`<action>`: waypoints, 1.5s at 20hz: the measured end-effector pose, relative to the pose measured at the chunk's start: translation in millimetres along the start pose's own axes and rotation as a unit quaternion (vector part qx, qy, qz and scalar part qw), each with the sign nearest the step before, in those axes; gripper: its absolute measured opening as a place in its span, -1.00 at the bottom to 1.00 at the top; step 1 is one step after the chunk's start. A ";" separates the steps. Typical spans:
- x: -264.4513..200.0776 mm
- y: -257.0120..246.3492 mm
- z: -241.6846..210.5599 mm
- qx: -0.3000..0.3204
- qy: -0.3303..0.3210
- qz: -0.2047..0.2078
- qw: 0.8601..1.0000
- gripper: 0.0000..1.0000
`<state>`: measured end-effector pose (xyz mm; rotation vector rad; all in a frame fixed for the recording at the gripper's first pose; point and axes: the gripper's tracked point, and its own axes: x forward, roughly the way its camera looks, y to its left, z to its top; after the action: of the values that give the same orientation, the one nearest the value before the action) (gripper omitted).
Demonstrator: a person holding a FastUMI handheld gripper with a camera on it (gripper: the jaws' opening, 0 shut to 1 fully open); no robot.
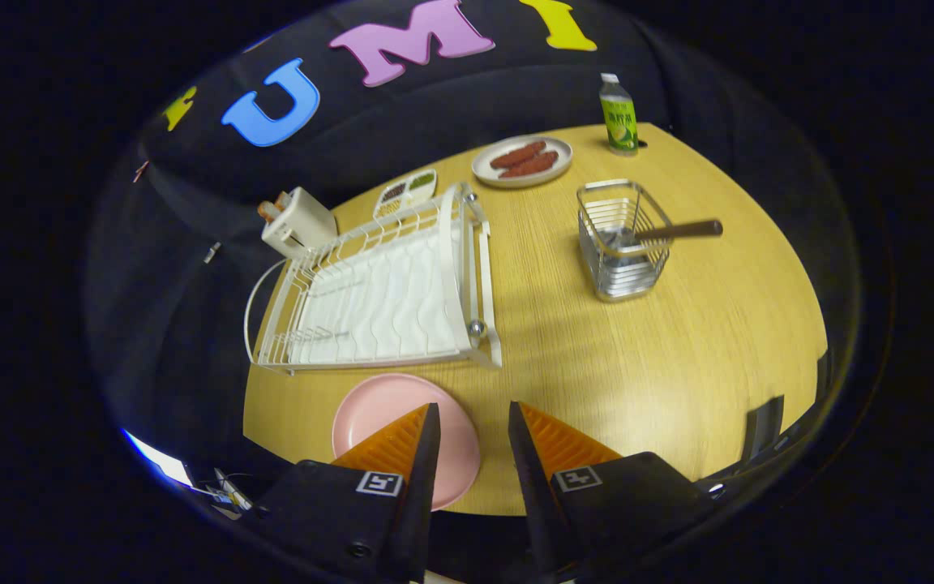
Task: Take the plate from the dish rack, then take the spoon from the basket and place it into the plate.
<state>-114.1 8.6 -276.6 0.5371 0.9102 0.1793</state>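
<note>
Pink round plate (390,414) lies flat on the light wooden table (678,349), just in front of the white wire dish rack (386,288) and partly under the left finger of the gripper (473,418). The rack sits on the left part of the table with a white ribbed drain tray inside it. A white toaster (298,223) with slices in its slots stands behind the rack's far left corner, and a small white divided dish (408,191) with dark and green fillings sits just behind the rack.

The gripper hangs above the near edge of the table with its two fingers narrowly apart and nothing between them; bare wood shows in the gap.

Farther back, near the middle of the table, a pale round plate (522,161) carries two reddish sausages. To the right of the rack, well apart from it, stands a square metal wire basket (623,239). A spoon with a dark brown wooden handle (678,230) rests in it, its handle leaning out over the right rim. Behind the basket, at the far edge of the table, a clear plastic bottle with a green label (619,115) stands upright.
</note>
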 end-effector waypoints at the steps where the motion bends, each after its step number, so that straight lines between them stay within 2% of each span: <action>1: -5.8 -4.3 23.7 -0.020 -0.035 -0.002 0.999 0.21; 5: -25.4 -42.0 101.9 -0.088 -0.131 -0.057 0.986 0.52; 7: -29.6 -67.2 126.4 -0.094 -0.151 -0.089 0.980 0.64; 8: -29.6 -80.3 134.4 -0.093 -0.157 -0.103 0.978 0.77; 9: -27.1 -95.2 138.4 -0.091 -0.158 -0.117 0.976 0.86; 11: -19.1 -122.2 138.3 -0.088 -0.144 -0.137 0.976 0.90; 16: 7.6 -157.3 109.5 -0.088 -0.091 -0.140 0.982 0.90; 18: 19.1 -160.5 96.9 -0.091 -0.068 -0.133 0.985 0.78; 22: 32.8 -161.8 84.6 -0.087 -0.049 -0.119 0.988 0.33; 25: 38.5 -161.4 77.9 -0.071 -0.038 -0.111 0.991 -0.28; 27: 40.2 -159.3 76.6 -0.058 -0.034 -0.103 0.992 -0.57; 28: 38.4 -155.3 78.4 -0.055 -0.037 -0.096 0.993 -0.56; 30: 39.6 -155.6 82.8 -0.051 -0.045 -0.094 0.993 -0.65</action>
<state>-36.3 -140.0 -343.6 0.3605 0.8539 0.0303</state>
